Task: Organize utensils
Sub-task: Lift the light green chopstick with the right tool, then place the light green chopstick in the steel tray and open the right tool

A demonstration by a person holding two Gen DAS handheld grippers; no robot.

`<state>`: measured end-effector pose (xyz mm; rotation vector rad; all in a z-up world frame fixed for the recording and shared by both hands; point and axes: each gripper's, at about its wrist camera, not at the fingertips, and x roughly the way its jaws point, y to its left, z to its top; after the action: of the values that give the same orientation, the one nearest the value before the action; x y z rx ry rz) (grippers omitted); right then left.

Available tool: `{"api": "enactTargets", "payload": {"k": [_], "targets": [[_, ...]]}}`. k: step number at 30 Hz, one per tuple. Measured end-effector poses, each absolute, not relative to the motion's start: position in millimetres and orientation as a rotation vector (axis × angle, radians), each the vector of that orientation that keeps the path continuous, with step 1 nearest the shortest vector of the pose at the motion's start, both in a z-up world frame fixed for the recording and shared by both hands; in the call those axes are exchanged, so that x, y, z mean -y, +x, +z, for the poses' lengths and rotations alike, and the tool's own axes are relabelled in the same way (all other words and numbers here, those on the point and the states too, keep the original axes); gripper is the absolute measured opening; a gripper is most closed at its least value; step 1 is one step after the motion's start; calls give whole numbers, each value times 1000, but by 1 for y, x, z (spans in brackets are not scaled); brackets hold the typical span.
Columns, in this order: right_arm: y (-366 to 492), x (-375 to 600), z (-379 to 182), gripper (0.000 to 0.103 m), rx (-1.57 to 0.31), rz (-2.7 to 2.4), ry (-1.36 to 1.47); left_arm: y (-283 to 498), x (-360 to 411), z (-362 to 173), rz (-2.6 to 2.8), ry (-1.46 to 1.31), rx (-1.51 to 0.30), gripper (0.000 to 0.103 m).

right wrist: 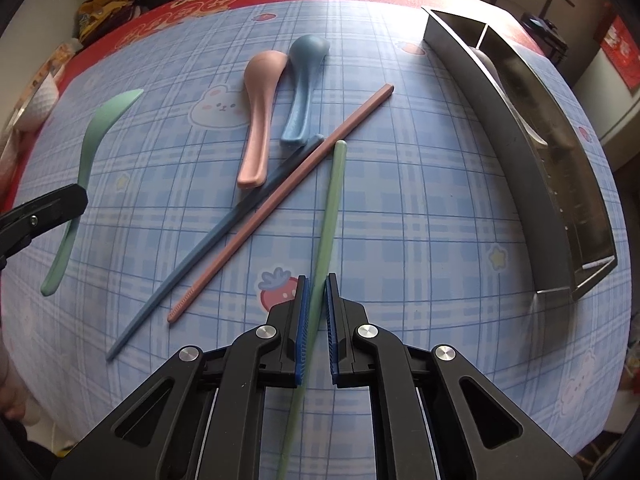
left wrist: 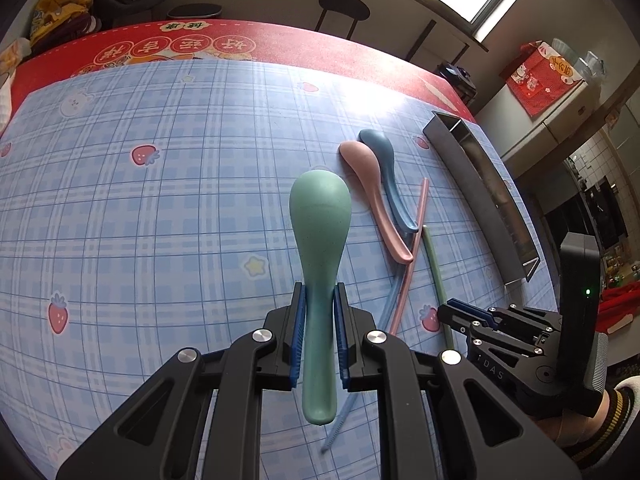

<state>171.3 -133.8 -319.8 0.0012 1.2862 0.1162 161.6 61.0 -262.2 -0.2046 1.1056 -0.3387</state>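
Left gripper point(left wrist: 319, 304) jaws nearly closed, clamped on the neck of a mint-green plastic soup spoon point(left wrist: 320, 240) — bowl pointing away, spoon lifted above the desk point(left wrist: 140, 220), which is covered in a blue plaid cloth with strawberry prints. Right of it on the desk: pink plastic soup spoon point(right wrist: 258, 120) and dusty-blue plastic soup spoon point(right wrist: 302, 92) side by side, bowls touching, both bowl-down. Just beside their handles a dark blue chopstick point(right wrist: 208, 248) and a pink chopstick point(right wrist: 280, 200) lie diagonally, close together, the blue spoon's handle end resting at the blue chopstick's thick end. Right gripper point(right wrist: 316, 300) jaws almost fully closed, pinching a pale green chopstick point(right wrist: 332, 208) — its thick end points away toward the spoons. Far right: long stainless steel utensil tray point(right wrist: 500, 128) with a divider, near the desk edge, well apart from the chopsticks.
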Motion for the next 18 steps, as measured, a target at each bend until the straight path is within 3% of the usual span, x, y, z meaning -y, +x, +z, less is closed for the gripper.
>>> {"api": "enactTargets", "payload": {"k": [18], "targets": [[179,217,-263,6,-1108,114,123,168,-21,-237,-305,-217,-1042,14]]}}
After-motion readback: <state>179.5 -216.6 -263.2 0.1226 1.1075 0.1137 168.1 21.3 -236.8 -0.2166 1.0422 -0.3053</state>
